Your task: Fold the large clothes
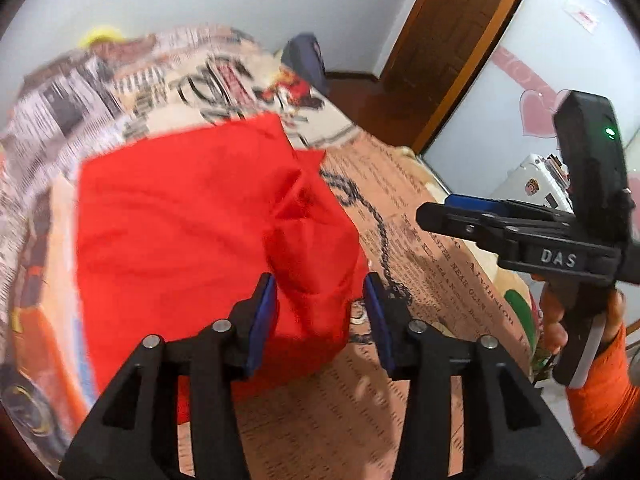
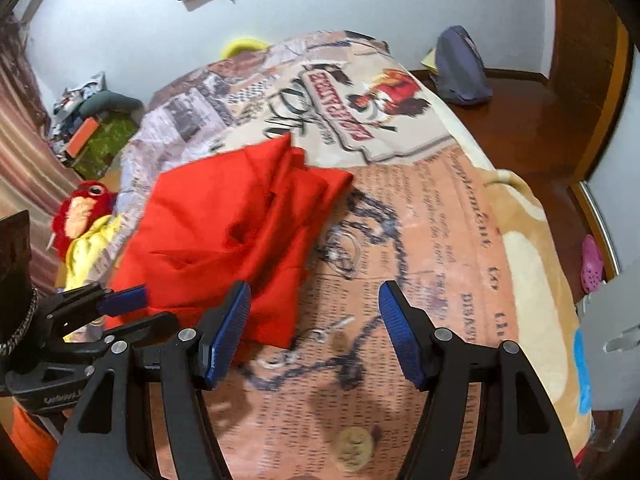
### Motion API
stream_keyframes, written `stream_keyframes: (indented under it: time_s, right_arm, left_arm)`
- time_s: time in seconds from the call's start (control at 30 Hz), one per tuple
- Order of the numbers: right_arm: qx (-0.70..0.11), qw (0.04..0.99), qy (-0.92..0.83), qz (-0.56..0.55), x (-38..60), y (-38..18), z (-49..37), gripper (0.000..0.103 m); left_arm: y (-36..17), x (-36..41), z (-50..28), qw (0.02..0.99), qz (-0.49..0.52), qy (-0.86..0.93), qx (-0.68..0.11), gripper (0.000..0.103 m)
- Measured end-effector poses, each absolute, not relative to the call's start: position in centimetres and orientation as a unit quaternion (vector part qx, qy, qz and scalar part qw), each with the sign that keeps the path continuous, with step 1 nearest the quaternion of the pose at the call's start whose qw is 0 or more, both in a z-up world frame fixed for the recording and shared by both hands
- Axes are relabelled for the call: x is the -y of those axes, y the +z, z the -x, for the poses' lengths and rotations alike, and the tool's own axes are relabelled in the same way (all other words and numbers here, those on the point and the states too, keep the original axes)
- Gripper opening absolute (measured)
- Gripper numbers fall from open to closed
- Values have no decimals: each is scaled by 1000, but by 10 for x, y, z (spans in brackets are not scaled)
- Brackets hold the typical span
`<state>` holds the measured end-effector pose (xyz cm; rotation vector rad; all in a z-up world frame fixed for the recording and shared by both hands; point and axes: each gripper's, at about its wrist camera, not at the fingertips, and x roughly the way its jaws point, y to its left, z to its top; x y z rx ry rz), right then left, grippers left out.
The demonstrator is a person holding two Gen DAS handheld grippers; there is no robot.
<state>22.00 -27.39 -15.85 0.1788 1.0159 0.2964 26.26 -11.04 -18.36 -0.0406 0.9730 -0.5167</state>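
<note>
The red cloth [image 2: 236,232] lay bunched on the printed blanket [image 2: 440,208] that covered the bed, partly folded, with a loose flap and a few creases along its near side. It looked thin, soft and light, the kind of fabric that sags and slides over itself, so a pinch anywhere in the middle would only have dragged up a lump. The better hold, by my reading, was a corner or the doubled edge nearest the grippers.

The left gripper [image 1: 322,312] hung just over that near corner with its pads apart, a fold of red showing between them but nothing pinched. The right gripper [image 2: 316,332] stood open as well, over bare blanket just beside the cloth's edge, holding nothing.

In the left view a hand [image 1: 560,320] in an orange sleeve [image 1: 608,396] carried the right gripper off to the side. A stuffed toy [image 2: 84,224] sat at the bed's far left edge, clear of the work.
</note>
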Motion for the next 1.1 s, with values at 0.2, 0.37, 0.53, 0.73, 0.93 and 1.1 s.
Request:
stream_keyframes:
  time_s: [0.2, 0.37, 0.53, 0.73, 0.93, 1.1]
  right_arm:
    - [-469, 863, 173, -68, 234, -143, -221, 63]
    - [-465, 860, 203, -64, 197, -144, -227, 65]
    - [-492, 844, 211, -34, 166, -169, -237, 65]
    - [-531, 831, 167, -3, 185, -210, -244, 65]
    - [-567, 804, 151, -98, 242, -234, -237, 74]
    - [-530, 835, 132, -63, 251, -216, -221, 74]
  left_arm:
    - [-166, 60, -256, 894, -13, -177, -412, 65]
    - [-193, 12, -275, 890, -5, -107, -442, 66]
    - [-232, -11, -280, 858, 52, -118, -498, 66]
    - [-258, 0, -273, 846, 53, -137, -513, 73]
    - [-264, 4, -266, 851, 61, -137, -503, 79]
    - [-259, -4, -258, 851, 67, -137, -502, 79]
